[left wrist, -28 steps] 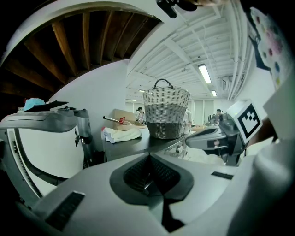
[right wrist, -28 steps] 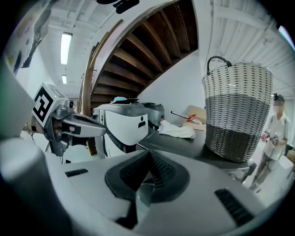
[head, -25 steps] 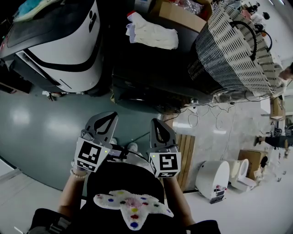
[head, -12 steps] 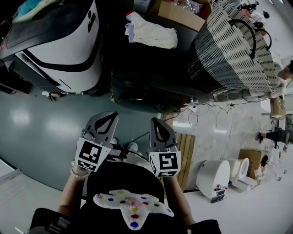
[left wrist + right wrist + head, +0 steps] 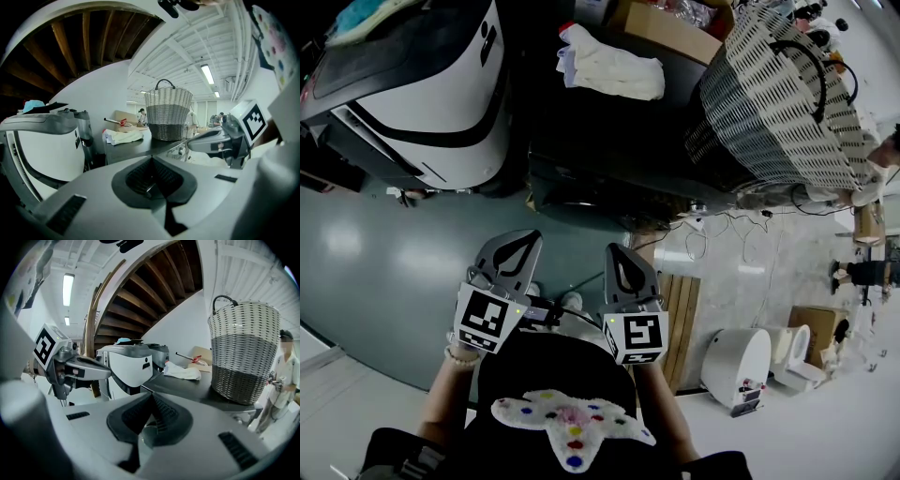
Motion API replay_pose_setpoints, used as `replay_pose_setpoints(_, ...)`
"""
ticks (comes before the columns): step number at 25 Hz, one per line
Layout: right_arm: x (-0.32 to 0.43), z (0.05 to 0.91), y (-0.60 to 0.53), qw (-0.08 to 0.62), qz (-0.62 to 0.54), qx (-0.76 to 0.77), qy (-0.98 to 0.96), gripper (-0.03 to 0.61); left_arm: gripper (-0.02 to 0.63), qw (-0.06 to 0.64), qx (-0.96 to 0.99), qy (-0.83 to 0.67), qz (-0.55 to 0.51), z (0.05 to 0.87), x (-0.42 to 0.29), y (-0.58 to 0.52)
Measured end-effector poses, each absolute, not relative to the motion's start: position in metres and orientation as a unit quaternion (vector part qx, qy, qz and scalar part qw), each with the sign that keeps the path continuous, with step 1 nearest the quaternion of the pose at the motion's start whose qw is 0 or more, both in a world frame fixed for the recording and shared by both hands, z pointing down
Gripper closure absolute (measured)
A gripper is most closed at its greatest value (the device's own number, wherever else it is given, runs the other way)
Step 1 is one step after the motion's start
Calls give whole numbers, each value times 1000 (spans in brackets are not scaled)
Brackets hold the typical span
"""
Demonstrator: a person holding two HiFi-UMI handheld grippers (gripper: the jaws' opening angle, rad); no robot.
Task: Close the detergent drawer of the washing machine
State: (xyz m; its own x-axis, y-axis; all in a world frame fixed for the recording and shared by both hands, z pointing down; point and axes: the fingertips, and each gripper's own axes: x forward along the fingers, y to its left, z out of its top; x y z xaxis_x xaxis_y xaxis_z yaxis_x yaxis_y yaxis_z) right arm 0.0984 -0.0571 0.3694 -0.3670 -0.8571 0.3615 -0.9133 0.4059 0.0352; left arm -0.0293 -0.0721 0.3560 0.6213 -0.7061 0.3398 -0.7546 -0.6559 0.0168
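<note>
Dark table (image 5: 609, 141) — wicker basket (image 5: 778, 94), white cloth (image 5: 614, 70), cardboard box (image 5: 670, 30) on it.

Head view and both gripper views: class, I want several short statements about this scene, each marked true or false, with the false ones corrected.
1. The left tongs and the right tongs are both shut with nothing between them. True.
2. The wicker basket stands on the floor. False: it stands on the dark table.
3. A white cloth lies on that same table. True.
4. The right tongs touch the white machine. False: both tongs are held clear of it, close to the person's body.
</note>
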Motion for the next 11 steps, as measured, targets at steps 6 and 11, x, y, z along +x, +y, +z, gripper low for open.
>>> replay_pose_setpoints(6, 97, 370, -58, 166, 86, 536, -823, 575, 603, 81, 897, -407, 155, 357, -29, -73)
replay_pose_setpoints(11, 97, 371, -57, 169, 89, 535, -823, 575, 603, 83, 896, -407, 157, 358, -29, -73)
